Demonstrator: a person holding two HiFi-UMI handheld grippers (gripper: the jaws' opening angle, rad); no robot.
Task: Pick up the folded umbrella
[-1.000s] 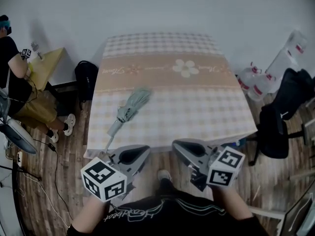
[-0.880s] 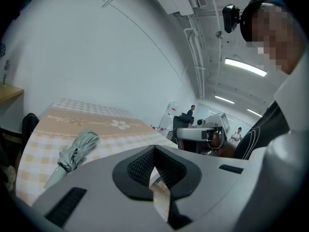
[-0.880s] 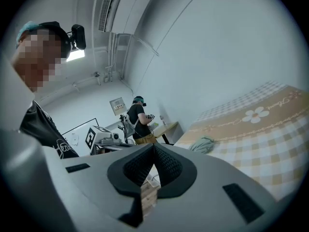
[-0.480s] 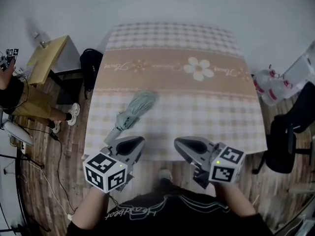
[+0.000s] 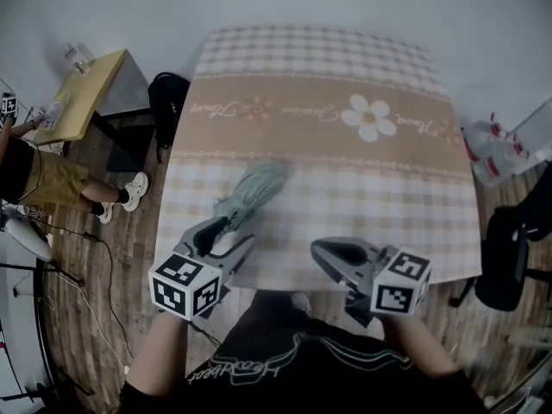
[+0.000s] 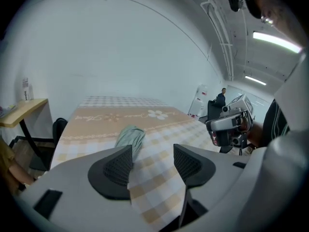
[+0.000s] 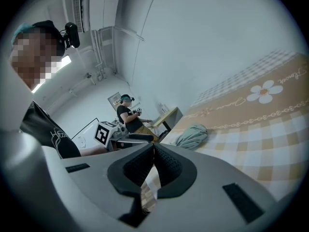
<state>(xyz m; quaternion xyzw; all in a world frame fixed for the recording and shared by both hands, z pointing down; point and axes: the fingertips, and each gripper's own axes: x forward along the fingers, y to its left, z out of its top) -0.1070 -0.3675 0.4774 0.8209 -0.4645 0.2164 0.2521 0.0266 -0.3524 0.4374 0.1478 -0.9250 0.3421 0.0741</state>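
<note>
The folded sage-green umbrella [image 5: 252, 190] lies slantwise on the checked tablecloth [image 5: 371, 197], near the table's front left. My left gripper [image 5: 226, 238] is at the umbrella's near end, which it hides. Its jaws have just been opening and stand apart, with only cloth showing between them. In the left gripper view the umbrella [image 6: 130, 136] lies just ahead, partly behind the left finger [image 6: 116, 166] of the gripper [image 6: 152, 151]. My right gripper [image 5: 321, 250] hovers at the front edge, shut and empty. From the right gripper [image 7: 153, 150] the umbrella [image 7: 193, 134] lies ahead.
A wooden side table [image 5: 86, 93] and a black bag [image 5: 168, 97] stand left of the table. A seated person [image 5: 26, 171] is at far left. Water bottles [image 5: 500, 149] and a black chair [image 5: 517, 257] are on the right.
Both grippers have moved forward to the table's near edge. The left gripper's jaws went from shut to open, and it has come up against the umbrella's near end.
</note>
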